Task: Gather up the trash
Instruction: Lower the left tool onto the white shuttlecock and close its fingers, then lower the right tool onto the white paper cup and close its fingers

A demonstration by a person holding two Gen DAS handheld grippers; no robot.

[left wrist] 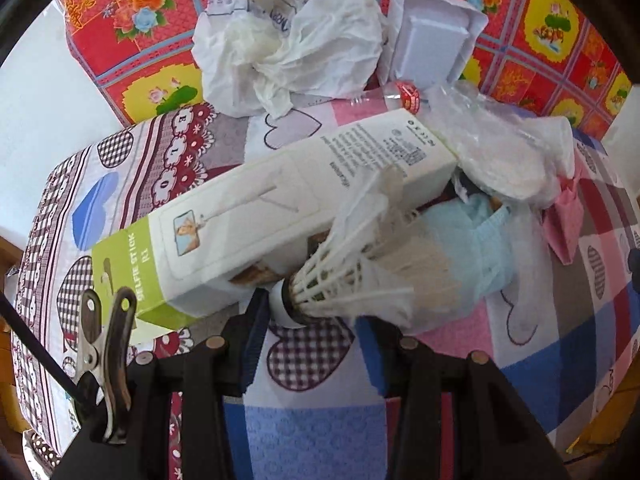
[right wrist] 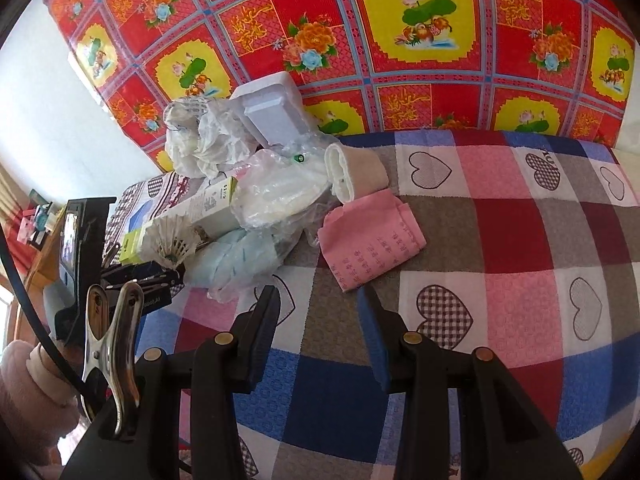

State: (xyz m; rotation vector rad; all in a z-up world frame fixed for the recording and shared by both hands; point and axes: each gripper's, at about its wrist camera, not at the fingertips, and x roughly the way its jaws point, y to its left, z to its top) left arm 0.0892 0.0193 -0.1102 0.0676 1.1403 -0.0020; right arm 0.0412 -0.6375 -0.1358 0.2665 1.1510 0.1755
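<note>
A: Left claw (left wrist: 310,322) is part open, its blue pads either side of the shuttlecock (left wrist: 344,280). The left pad sits by the cork, the right pad under the feather skirt. We cannot tell whether either pad touches yet. Right claw (right wrist: 320,320) is part open and empty, over bare checked cloth (right wrist: 500,240), near the pink paper (right wrist: 372,240).

B: Where does the shuttlecock lie?

A: On the near edge of the trash heap, cork toward us, feathers pointing away and to the right. It leans against the selfie stick box (left wrist: 256,216) on its left and the light blue mask (left wrist: 472,248) on its far right. The heap fills the far left part of the desk.

B: Our judgement on the grip?

A: We should take it by the cork, not the feathers. Feathers look frail and would likely splay or slip. We would centre the pads on the cork, then close gently.

B: Risks?

A: The box corner is just beside the left pad, so we might snag it. Lift straight off the heap. The crumpled white bag (left wrist: 288,44) and foam tray (left wrist: 432,36) lie farther back and can wait.
</note>
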